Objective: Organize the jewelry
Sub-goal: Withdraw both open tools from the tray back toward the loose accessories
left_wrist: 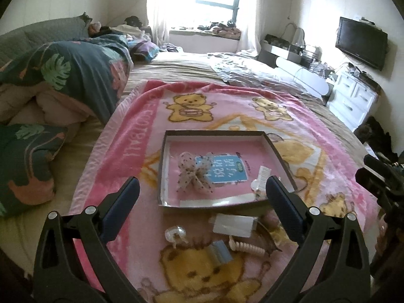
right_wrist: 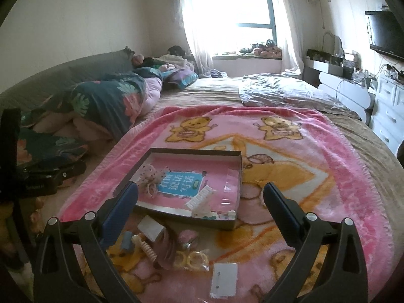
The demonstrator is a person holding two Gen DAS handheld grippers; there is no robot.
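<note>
Both poised above the pink teddy-bear fleece blanket [right_wrist: 315, 176] on the bed, nothing gripped: left gripper [left_wrist: 202, 197] fingers spread wide and empty, right gripper [right_wrist: 200, 202] likewise. Sorting apparently midway. Inside the shallow dark-rimmed cardboard box lid [right_wrist: 197, 152]: a spotted gauze bow [left_wrist: 194, 174] far left, a white toothed hair clip [right_wrist: 200, 197] near right. Loose on the blanket, just near of the lid: a cream spiral hair tie [right_wrist: 147, 248], yellow translucent rings [right_wrist: 192, 260], a small white earring card [right_wrist: 223, 280]. Next, probably: lowering over one loose piece, pinching it, carrying it into the lid.
</note>
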